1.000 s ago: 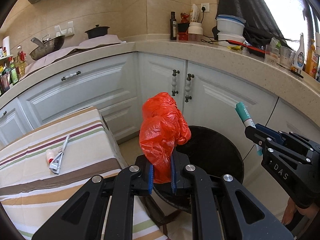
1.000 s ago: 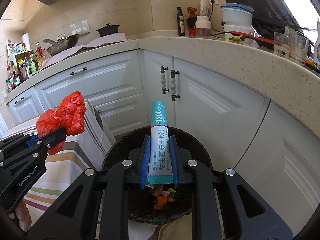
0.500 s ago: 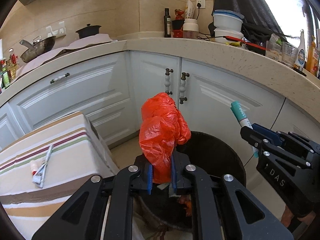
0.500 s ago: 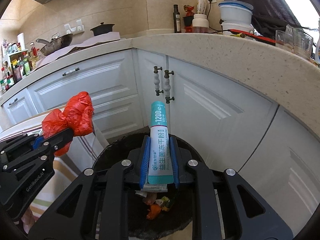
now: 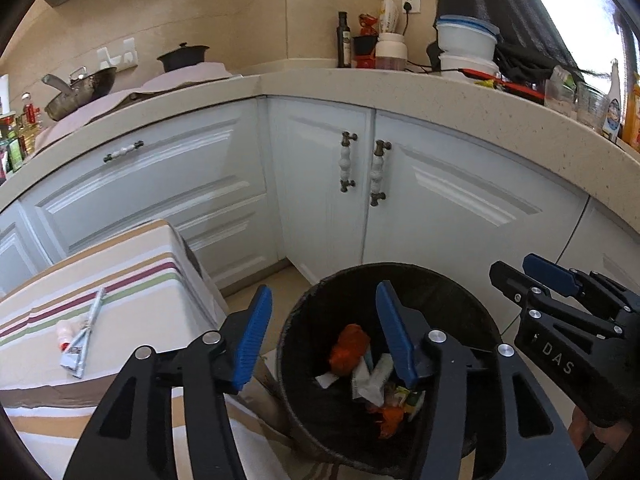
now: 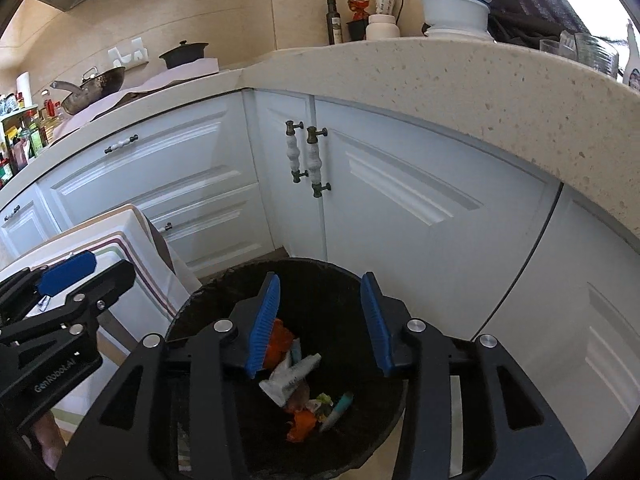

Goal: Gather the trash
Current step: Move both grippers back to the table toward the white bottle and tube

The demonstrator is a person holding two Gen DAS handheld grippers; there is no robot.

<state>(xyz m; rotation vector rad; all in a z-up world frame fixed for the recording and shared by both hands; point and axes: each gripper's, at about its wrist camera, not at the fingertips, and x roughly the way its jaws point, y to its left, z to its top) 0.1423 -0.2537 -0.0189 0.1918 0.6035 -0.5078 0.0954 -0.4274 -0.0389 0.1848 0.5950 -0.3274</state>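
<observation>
A black trash bin [image 5: 400,269] stands on the floor in front of the corner cabinets, with both grippers above it. My left gripper [image 5: 323,296] is open, its jaws still opening, with nothing between them. The crumpled red bag [image 5: 347,350] lies inside the bin among paper scraps. My right gripper [image 6: 320,284] is also open and still opening, and it too is empty. The teal stick packet [image 6: 338,407] lies at the bottom of the bin [image 6: 304,262]. Each gripper shows in the other's view: right gripper [image 5: 512,266], left gripper [image 6: 111,268]. A squeezed tube [image 5: 78,342] lies on the striped table.
The striped-cloth table [image 5: 132,276] stands directly left of the bin. White cabinet doors [image 5: 448,208] with knobbed handles curve behind it under a speckled countertop [image 5: 460,108] that carries a pot, a wok, bottles and containers. A hand shows at the lower right edge.
Both grippers have opened over the bin. The red bag has left the left gripper and the teal packet the right one, and both now lie in the bin.
</observation>
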